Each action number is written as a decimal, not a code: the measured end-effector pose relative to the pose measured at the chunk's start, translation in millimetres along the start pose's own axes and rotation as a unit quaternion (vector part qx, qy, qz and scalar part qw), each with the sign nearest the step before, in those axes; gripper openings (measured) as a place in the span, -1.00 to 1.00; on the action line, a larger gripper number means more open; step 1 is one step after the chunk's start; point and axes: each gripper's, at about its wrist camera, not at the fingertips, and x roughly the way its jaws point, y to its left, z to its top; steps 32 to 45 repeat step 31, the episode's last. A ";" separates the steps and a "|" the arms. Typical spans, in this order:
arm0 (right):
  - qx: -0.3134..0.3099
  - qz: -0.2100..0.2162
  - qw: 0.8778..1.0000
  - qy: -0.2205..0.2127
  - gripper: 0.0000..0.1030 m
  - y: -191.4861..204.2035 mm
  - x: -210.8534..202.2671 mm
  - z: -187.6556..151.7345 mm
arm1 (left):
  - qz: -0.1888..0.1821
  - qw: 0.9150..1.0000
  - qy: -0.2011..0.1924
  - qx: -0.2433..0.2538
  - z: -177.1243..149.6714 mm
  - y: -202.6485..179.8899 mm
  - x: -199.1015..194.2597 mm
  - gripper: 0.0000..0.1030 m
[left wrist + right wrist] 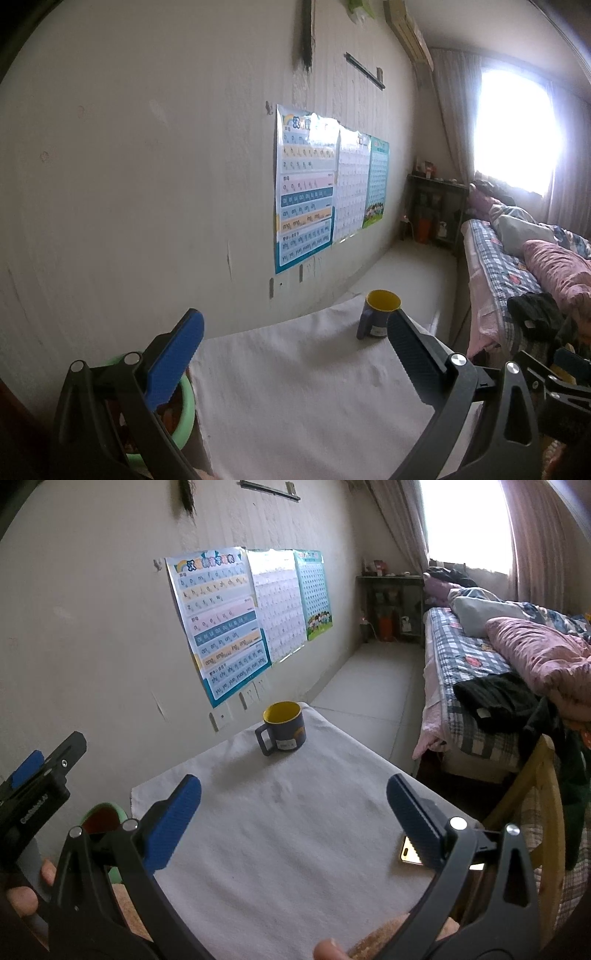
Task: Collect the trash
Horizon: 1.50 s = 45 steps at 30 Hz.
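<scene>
Both grippers are spread wide and hold nothing. The left gripper [295, 350] hovers over the white cloth [295, 387], the right gripper [293, 812] beside it. No loose trash shows on the cloth; only the mug [282, 727] stands at its far end, with a phone [408, 853] at its right edge. The green bin [184, 402] sits off the cloth's left edge, low against the wall. Likely the step is searching: sweep both cameras around the cloth's edges and keep the fingers wide until trash appears.
</scene>
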 end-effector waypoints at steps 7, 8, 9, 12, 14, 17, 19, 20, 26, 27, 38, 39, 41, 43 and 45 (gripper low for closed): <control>0.002 -0.005 1.000 0.002 0.92 -2.2 -0.2 -0.2 | -0.004 1.000 0.007 0.006 -1.9 -3.4 -0.1 0.85; 0.002 -0.005 1.000 0.002 0.92 -1.5 -0.2 -0.2 | -0.004 1.000 0.008 0.006 -2.3 -3.5 0.1 0.85; 0.001 -0.006 1.000 0.002 0.93 -1.1 -0.1 -0.2 | -0.004 1.000 0.008 0.006 -2.5 -3.7 0.1 0.85; 0.001 -0.009 1.000 0.003 0.92 -0.7 0.8 -1.0 | -0.005 1.000 0.010 0.006 -3.3 -3.1 0.5 0.85; 0.001 -0.010 1.000 0.005 0.92 0.1 1.5 -1.7 | -0.006 1.000 0.010 0.006 -3.2 -3.2 0.7 0.85; 0.001 -0.013 1.000 0.007 0.92 0.8 4.0 -1.5 | -0.007 1.000 0.014 0.005 -5.3 -2.1 2.6 0.85; -0.001 -0.014 1.000 0.009 0.92 1.9 6.4 -1.8 | -0.008 1.000 0.018 0.005 -6.4 -1.0 4.0 0.85; -0.002 -0.016 1.000 0.011 0.92 2.4 8.7 -2.9 | -0.009 1.000 0.020 0.005 -7.4 -0.9 4.2 0.85; 0.004 -0.023 0.997 0.074 0.93 -1.6 69.7 -35.3 | -0.020 0.999 0.025 0.003 -14.4 5.7 10.6 0.85; 0.014 -0.025 0.996 0.087 0.93 -6.4 88.3 -44.3 | -0.031 0.999 0.032 0.000 -16.8 10.3 13.2 0.85; 0.025 -0.089 0.987 0.133 0.93 -26.7 169.3 -71.2 | -0.028 0.999 0.044 -0.014 -24.4 31.5 18.9 0.85; 0.025 -0.089 0.987 0.133 0.93 -26.7 169.3 -71.2 | -0.028 0.999 0.044 -0.014 -24.4 31.5 18.9 0.85; 0.025 -0.089 0.987 0.133 0.93 -26.7 169.3 -71.2 | -0.028 0.999 0.044 -0.014 -24.4 31.5 18.9 0.85; 0.025 -0.089 0.987 0.133 0.93 -26.7 169.3 -71.2 | -0.028 0.999 0.044 -0.014 -24.4 31.5 18.9 0.85; 0.025 -0.089 0.987 0.133 0.93 -26.7 169.3 -71.2 | -0.028 0.999 0.044 -0.014 -24.4 31.5 18.9 0.85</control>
